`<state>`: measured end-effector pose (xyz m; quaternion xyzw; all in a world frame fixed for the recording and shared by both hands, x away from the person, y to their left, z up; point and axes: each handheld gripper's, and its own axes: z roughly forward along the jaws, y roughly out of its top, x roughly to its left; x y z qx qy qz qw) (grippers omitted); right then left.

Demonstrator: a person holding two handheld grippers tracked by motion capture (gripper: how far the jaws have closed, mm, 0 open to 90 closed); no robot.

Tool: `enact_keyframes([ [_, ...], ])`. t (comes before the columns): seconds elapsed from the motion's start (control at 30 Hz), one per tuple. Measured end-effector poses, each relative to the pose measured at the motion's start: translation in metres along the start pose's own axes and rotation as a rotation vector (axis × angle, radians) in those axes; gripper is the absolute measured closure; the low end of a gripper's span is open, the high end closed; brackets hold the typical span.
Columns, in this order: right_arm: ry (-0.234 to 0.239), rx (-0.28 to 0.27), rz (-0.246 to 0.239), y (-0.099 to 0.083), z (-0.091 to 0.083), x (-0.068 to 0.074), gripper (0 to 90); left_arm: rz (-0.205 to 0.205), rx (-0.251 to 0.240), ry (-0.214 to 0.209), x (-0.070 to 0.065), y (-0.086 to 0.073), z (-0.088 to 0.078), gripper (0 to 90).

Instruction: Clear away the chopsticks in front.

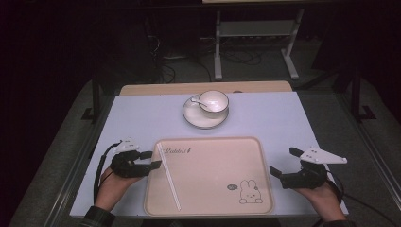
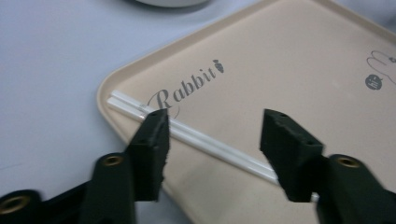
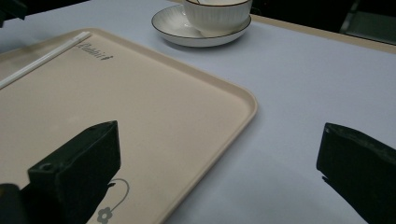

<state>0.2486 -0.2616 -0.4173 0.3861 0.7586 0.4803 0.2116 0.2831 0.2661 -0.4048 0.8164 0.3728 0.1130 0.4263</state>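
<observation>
While my left gripper (image 2: 212,140) hangs spread wide over the straw (image 2: 196,137) along the tray's (image 1: 208,208) left edge, lined up to pinch it, my right gripper (image 1: 288,165) waits agape off the right rim, clear of cup (image 1: 213,100) and saucer (image 1: 204,120) at the desk's (image 1: 283,118) far edge.

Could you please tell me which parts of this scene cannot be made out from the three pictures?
- Cup contents: too small in the high view; the top edge of the right gripper view cuts its rim off.
- Small print on the dark badge beside the tray's rabbit drawing: too small and blurred in every view.
- White straw's lower end: hidden behind the left gripper's jaw in the left gripper view.
</observation>
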Motion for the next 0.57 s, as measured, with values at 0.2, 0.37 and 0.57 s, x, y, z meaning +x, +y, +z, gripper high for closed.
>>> enact_keyframes([
  [0.2,0.002,-0.008,0.001,0.000,-0.001,0.000,0.0,0.002,-0.074,0.017,0.001,-0.019,-0.016,21.7],
  [0.37,0.001,-0.012,-0.001,0.001,-0.001,0.000,0.0,0.012,-0.122,0.062,0.002,-0.025,-0.024,13.8],
  [0.57,-0.002,-0.012,-0.002,0.001,-0.002,0.001,0.0,0.027,-0.111,0.068,0.001,-0.024,-0.022,13.8],
])
